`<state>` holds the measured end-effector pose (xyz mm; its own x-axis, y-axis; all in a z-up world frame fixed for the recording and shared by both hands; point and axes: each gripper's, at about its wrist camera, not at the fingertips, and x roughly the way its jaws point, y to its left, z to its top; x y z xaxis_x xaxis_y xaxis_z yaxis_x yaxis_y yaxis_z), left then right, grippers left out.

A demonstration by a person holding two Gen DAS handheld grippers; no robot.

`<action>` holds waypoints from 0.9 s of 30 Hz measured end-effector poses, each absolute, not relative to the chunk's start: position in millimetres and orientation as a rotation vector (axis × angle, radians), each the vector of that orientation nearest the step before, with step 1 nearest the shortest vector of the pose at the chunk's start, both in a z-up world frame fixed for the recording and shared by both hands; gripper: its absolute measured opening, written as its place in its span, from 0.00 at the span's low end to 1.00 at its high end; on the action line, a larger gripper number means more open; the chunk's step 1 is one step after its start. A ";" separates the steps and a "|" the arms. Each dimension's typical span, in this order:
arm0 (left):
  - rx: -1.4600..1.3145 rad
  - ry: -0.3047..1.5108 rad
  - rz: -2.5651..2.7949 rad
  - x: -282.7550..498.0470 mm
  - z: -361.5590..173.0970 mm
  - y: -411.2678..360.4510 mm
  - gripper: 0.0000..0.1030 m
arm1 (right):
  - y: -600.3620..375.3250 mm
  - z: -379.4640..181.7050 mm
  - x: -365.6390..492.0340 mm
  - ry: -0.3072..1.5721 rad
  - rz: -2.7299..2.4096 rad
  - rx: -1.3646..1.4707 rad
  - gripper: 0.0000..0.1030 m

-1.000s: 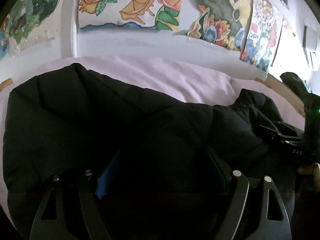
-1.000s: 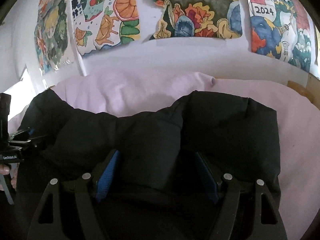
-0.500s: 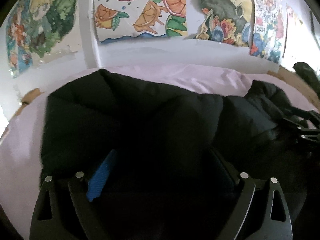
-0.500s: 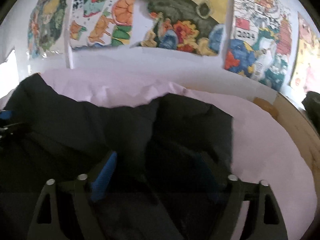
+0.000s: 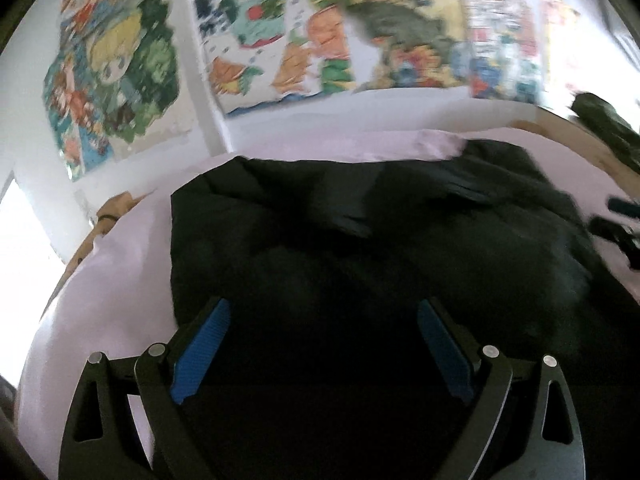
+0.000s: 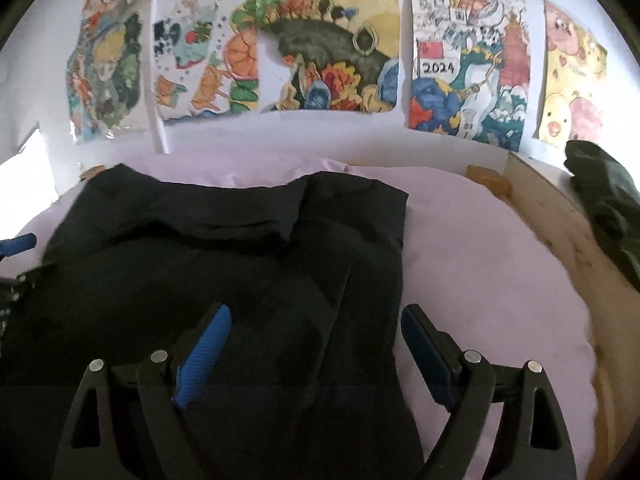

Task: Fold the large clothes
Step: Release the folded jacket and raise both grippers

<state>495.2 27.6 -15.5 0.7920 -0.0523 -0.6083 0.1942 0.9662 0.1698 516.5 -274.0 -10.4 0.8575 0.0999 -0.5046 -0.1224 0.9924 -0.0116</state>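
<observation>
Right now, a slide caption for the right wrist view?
Open right claw above a black jacket on a pink bed.

A large black padded jacket [image 6: 224, 264] lies folded over on itself, flat on a bed under a pale lilac sheet [image 6: 480, 264]. Its surface is rumpled with soft creases, and its right edge runs fairly straight.

Each claw is built from matte black plastic, with two angled finger arms pierced by long triangular cut-outs. The left claw [image 5: 324, 344] and the right claw [image 6: 316, 344] are fitted with ribbed blue pads [image 6: 204, 356] on the inner faces, and round silver pivot screws [image 5: 489, 351] are set at the joints.
</observation>
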 end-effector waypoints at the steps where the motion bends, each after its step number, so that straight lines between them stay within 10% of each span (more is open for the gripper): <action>1: 0.249 0.621 -0.169 474.4 -8.8 24.5 0.90 | -272.6 -5.3 504.7 0.527 0.127 -0.039 0.85; 27: 0.390 0.711 -0.320 171.4 55.9 29.9 0.99 | -190.4 69.5 200.7 0.657 0.365 -0.223 1.00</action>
